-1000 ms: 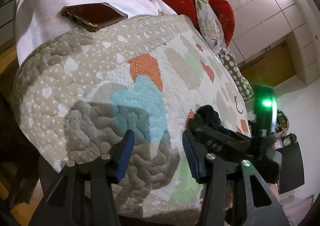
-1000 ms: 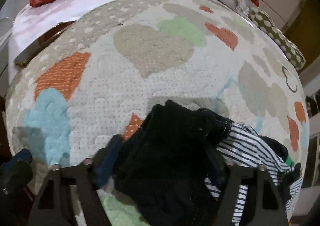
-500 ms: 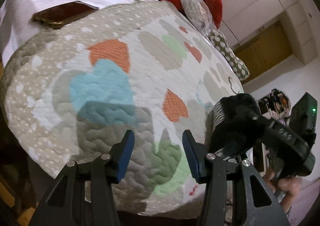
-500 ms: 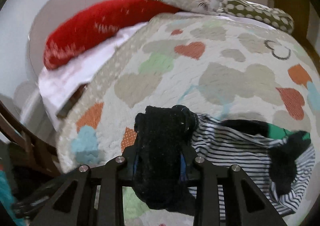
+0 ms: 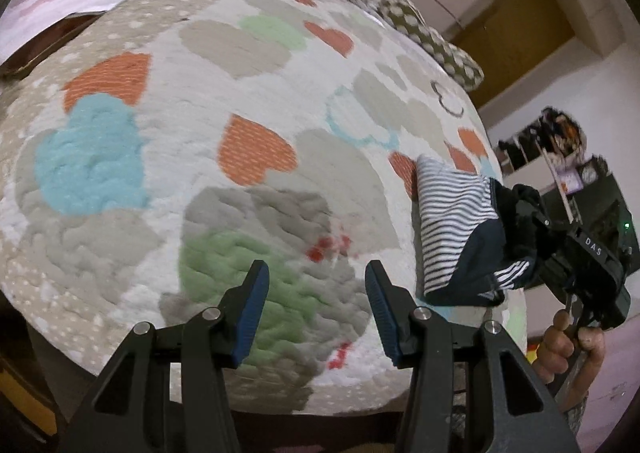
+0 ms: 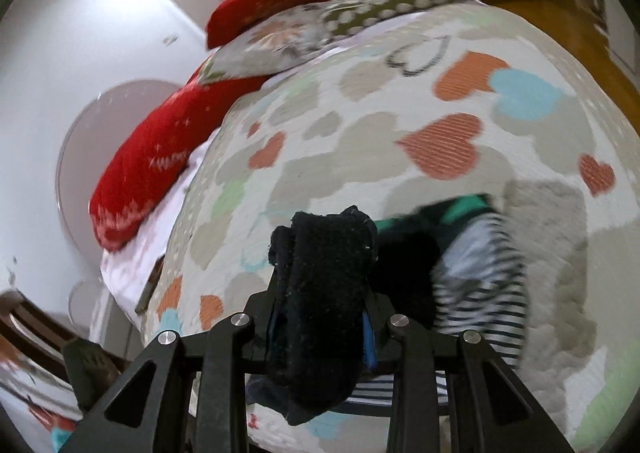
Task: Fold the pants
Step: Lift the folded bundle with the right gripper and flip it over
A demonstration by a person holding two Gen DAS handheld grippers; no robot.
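Observation:
The pants [image 5: 452, 213] are black-and-white striped with dark navy parts and a thick black waistband. They hang at the bed's near right edge. My right gripper [image 6: 322, 321] is shut on the black waistband [image 6: 324, 273], with striped cloth [image 6: 484, 285] trailing to its right. In the left wrist view the right gripper [image 5: 532, 229] holds the pants lifted off the quilt. My left gripper [image 5: 316, 309] is open and empty, over the quilt's near edge, left of the pants.
The bed carries a quilt with coloured hearts [image 5: 248, 101]. Red pillows [image 6: 160, 157] and patterned pillows [image 6: 280, 41] lie at its head. A dark phone [image 5: 36, 49] lies on the pink sheet at the far left. A wooden door [image 5: 516, 41] and cluttered shelf [image 5: 560, 149] stand beyond.
My right gripper has closed on the black waistband and pulled the pants right and up off the quilt. The left gripper has moved right along the bed edge, staying open.

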